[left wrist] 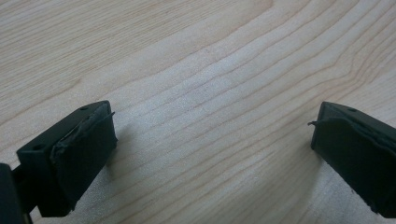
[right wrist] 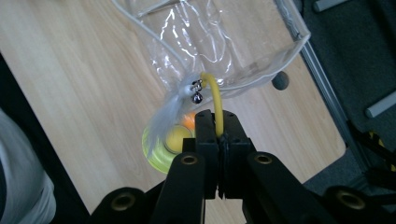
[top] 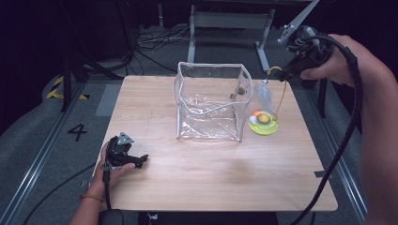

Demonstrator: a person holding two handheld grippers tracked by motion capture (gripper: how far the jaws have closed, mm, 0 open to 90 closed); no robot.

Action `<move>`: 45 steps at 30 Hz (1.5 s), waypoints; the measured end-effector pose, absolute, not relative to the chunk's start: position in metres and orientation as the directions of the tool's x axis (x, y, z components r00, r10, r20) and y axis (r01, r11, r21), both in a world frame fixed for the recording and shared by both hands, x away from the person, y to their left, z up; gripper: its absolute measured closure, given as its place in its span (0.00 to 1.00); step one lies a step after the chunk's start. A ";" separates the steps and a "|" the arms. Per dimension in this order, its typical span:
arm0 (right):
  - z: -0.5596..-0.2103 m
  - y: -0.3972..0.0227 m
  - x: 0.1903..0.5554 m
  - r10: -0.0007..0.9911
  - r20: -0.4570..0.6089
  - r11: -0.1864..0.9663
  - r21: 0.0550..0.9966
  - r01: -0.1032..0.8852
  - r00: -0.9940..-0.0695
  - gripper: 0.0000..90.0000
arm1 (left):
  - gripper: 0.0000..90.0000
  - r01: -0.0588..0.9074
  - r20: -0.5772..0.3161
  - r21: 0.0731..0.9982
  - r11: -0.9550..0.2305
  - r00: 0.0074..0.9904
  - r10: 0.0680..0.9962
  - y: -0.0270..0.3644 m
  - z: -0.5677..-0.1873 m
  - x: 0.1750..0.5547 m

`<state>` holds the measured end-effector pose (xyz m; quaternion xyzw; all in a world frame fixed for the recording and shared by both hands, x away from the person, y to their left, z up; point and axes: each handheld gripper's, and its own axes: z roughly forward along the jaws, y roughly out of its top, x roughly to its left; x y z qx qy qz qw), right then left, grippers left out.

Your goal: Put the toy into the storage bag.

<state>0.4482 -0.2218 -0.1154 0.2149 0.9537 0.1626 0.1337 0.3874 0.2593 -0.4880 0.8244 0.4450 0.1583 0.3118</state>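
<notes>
1. We have the right gripper [right wrist: 218, 133] clenched on the yellow wand [right wrist: 215, 100] of a cat toy [top: 263, 123], lifted beside the clear bag [top: 211, 101].
2. Bagging remains; our left gripper [left wrist: 212, 140] rests released on the tabletop [top: 211, 173].

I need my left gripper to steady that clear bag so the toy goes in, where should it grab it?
Grip the clear bag by its near top rim, coming from the near-left side: the rim is stiff, open upward and faces the open left gripper.

High view overhead; both gripper views close on table [top: 211, 178]
</notes>
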 end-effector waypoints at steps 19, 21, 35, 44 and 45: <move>-0.060 -0.198 0.485 0.475 -0.239 0.848 0.382 0.368 -0.847 0.99 | 0.00 0.635 -0.016 0.655 -0.410 0.554 0.832 0.259 -0.488 0.387; -0.055 -0.192 0.487 0.471 -0.240 0.848 0.388 0.361 -0.849 0.99 | 0.00 0.634 -0.015 0.656 -0.410 0.553 0.833 0.259 -0.488 0.387; -0.040 -0.153 0.498 0.433 -0.260 0.860 0.407 0.309 -0.863 0.99 | 0.01 0.633 -0.013 0.656 -0.411 0.554 0.832 0.259 -0.488 0.387; -0.053 -0.130 0.512 0.400 -0.249 0.868 0.413 0.277 -0.882 0.99 | 0.01 0.633 -0.018 0.657 -0.410 0.557 0.830 0.259 -0.488 0.387; -0.056 -0.127 0.514 0.403 -0.246 0.868 0.407 0.283 -0.882 0.99 | 0.01 0.633 -0.018 0.657 -0.409 0.556 0.831 0.259 -0.488 0.387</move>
